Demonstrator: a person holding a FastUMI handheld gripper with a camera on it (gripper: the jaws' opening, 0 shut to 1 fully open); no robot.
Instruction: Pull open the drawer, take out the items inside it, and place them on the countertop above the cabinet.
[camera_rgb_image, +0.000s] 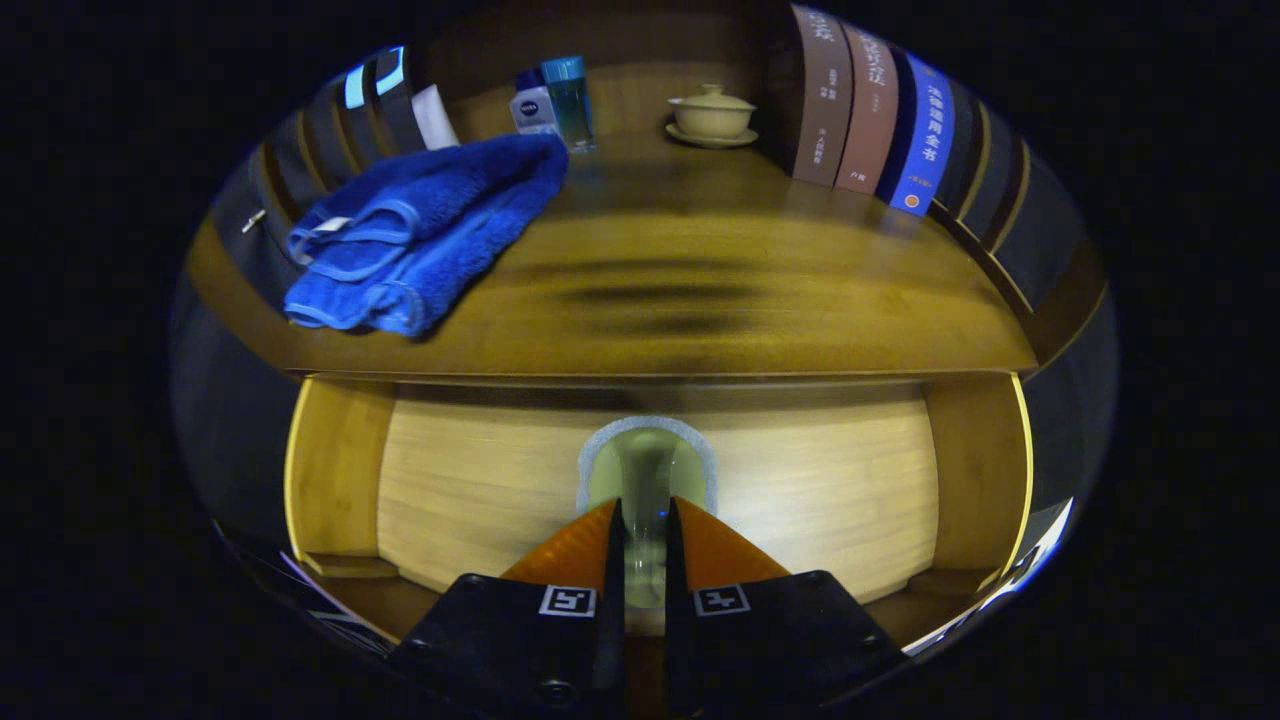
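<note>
The tongs (645, 520) are drawn in close on a clear, glass-like item (645, 480), both fingers pressing its sides, so they are pinching it. It lies between the fingers and runs straight ahead of them, long axis pointing toward the back of the open drawer (480, 480), its rounded end with a pale rim facing away. I cannot tell exactly what kind of vessel it is. Beyond, above the drawer, the worktop (700, 290) carries a folded blue towel (420, 235), with bottles, a lidded cup and books behind. By my reckoning the drawer is open and the item gripped; lifting it onto the worktop remains.
</note>
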